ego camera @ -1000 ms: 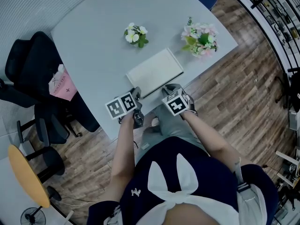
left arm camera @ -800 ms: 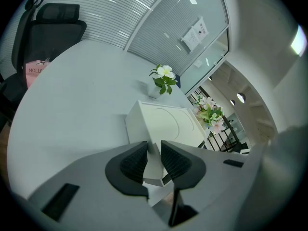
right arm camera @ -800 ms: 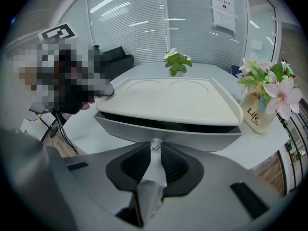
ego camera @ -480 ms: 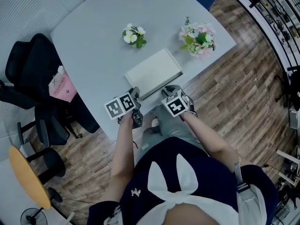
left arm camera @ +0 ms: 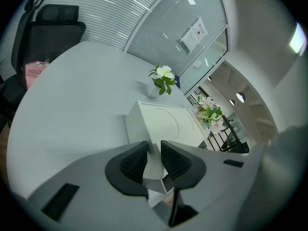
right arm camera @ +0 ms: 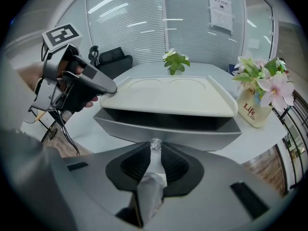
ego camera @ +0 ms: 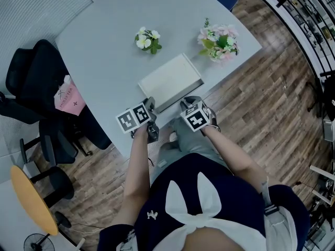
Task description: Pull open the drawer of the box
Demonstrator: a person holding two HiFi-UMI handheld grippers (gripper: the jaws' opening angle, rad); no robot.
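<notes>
white and flat, the box (ego camera: 170,80) lay on the table (ego camera: 104,46) just inside its near edge, its drawer (right arm camera: 168,129) only partly out with a dark gap under the lid, so most of the pull seemed left. the right hand-held gripper (right arm camera: 155,150) was closed on the drawer's small clear knob (right arm camera: 155,143) and the left hand-held gripper (left arm camera: 153,150) pinched the box's corner. the box's long axis ran along that table edge, drawer front facing it.

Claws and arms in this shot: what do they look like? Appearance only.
Left claw and right claw: grey moulded bodies, black ribbed pads, each topped by a white cube with black square markers. Thin black cables trail off the left one. No sleeves on the forearms; dark top with white bow shape.
</notes>
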